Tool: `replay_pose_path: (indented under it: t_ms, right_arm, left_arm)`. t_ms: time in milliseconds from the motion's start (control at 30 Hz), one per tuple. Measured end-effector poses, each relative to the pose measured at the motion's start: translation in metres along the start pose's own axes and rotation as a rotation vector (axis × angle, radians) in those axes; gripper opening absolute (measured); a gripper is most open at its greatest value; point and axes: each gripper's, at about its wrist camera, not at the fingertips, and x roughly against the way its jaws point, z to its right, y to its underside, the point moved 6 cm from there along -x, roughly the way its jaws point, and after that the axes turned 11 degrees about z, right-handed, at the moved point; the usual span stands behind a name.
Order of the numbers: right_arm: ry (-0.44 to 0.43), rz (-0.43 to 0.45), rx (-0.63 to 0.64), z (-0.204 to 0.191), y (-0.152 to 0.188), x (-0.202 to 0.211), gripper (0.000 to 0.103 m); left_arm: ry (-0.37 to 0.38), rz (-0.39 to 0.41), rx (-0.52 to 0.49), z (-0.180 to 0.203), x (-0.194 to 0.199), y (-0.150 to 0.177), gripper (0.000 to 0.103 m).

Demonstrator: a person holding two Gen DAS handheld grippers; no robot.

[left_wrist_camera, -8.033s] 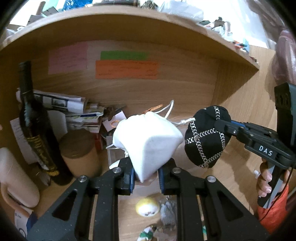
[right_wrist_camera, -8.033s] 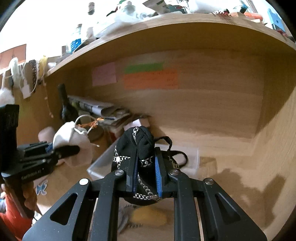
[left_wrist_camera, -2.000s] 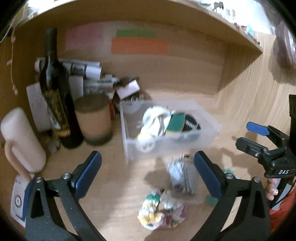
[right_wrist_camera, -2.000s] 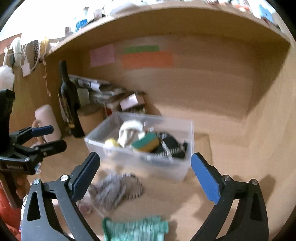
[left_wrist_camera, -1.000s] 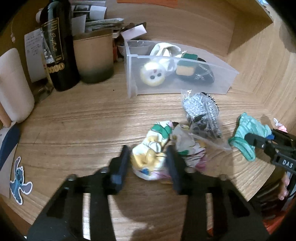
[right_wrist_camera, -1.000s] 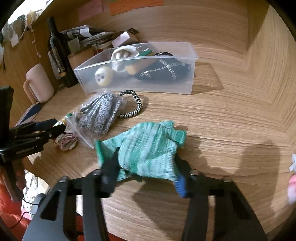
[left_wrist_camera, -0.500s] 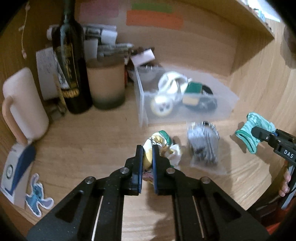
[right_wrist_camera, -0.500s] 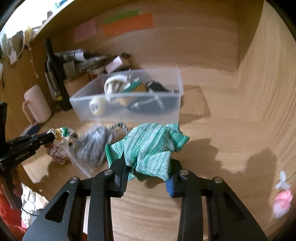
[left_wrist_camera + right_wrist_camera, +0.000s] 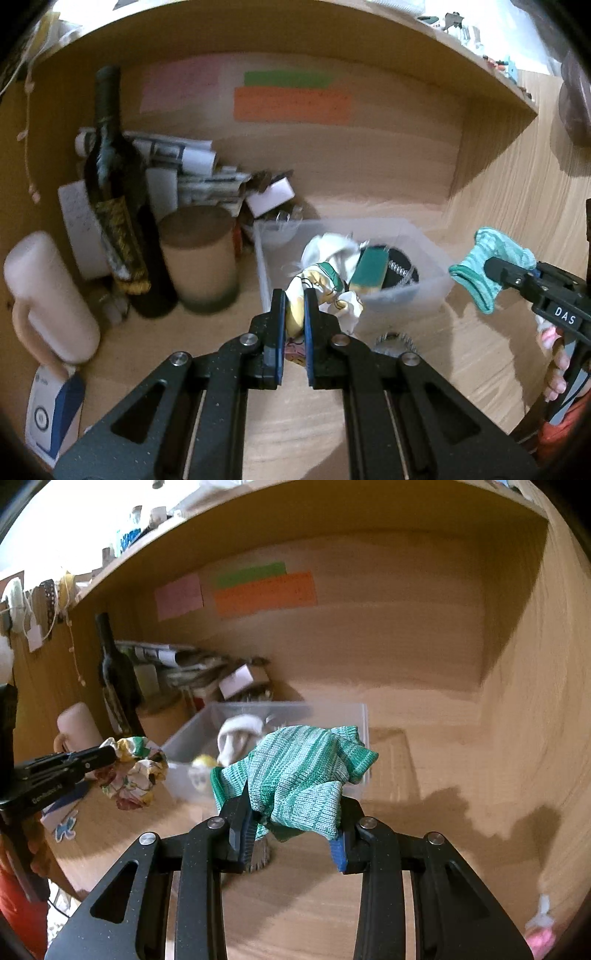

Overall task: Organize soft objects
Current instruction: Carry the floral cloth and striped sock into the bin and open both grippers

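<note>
Left tool (image 9: 294, 325) clamped tight on floral cloth (image 9: 325, 291); right tool (image 9: 291, 834) pinching green knit cloth (image 9: 299, 771).

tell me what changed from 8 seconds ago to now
The white pouch and black chain-pattern pouch, held then, now lie in the clear bin. After opening, the left hand-held gripper took the floral cloth off the desk and lifted it; the right hand-held gripper did likewise with the green knit cloth. The bottle, cork-lidded jar and mug stayed put.

Home desk nook: wine bottle (image 9: 110, 206), mug (image 9: 48, 299).
</note>
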Motion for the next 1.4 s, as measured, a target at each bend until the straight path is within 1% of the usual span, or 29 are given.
replay_pose_path:
  t_ms: [233,367,467,567,733,933,1100,1133,1200,1267,1333,1367,1400]
  right_arm:
    - [-0.016,0.044,0.009,-0.001,-0.025,-0.018,0.03]
    - [-0.011,0.052,0.017,0.0,-0.033,-0.033,0.03]
    - [-0.002,0.042,0.015,0.004,-0.035,-0.046,0.03]
    - [0.014,0.012,0.016,0.008,-0.032,-0.063,0.03]
    - [0.019,-0.067,0.027,0.014,-0.016,-0.089,0.03]
    - [0.013,-0.176,0.042,0.017,0.007,-0.108,0.03]
    - [0.024,-0.212,0.053,0.02,0.013,-0.112,0.034]
    - [0.029,-0.215,0.054,0.021,0.014,-0.112,0.035]
    - [0.031,-0.22,0.053,0.021,0.013,-0.113,0.041]
    - [0.032,-0.217,0.051,0.021,0.012,-0.111,0.053]
    - [0.033,-0.2,0.051,0.021,0.008,-0.106,0.06]
    - [0.034,-0.193,0.052,0.021,0.007,-0.105,0.063]
    - [0.035,-0.185,0.054,0.02,0.005,-0.102,0.064]
  left_arm:
    - [0.019,0.019,-0.003,0.009,-0.026,-0.023,0.008]
    - [0.033,-0.005,0.024,0.012,-0.05,-0.025,0.008]
    - [0.033,-0.029,0.023,0.015,-0.065,-0.022,0.008]
    - [0.045,-0.061,0.031,0.017,-0.081,-0.017,0.008]
    - [0.057,-0.11,0.047,0.019,-0.104,-0.007,0.008]
    - [0.053,-0.155,0.01,0.025,-0.119,0.008,0.008]
    - [0.05,-0.171,-0.022,0.03,-0.123,0.015,0.008]
    - [0.049,-0.173,-0.031,0.031,-0.122,0.016,0.01]
    - [0.05,-0.176,-0.043,0.032,-0.121,0.018,0.015]
    - [0.053,-0.182,-0.046,0.032,-0.119,0.019,0.02]
    - [0.056,-0.188,-0.041,0.031,-0.115,0.02,0.027]
    - [0.057,-0.189,-0.036,0.03,-0.113,0.02,0.03]
    - [0.058,-0.188,-0.032,0.03,-0.111,0.02,0.035]
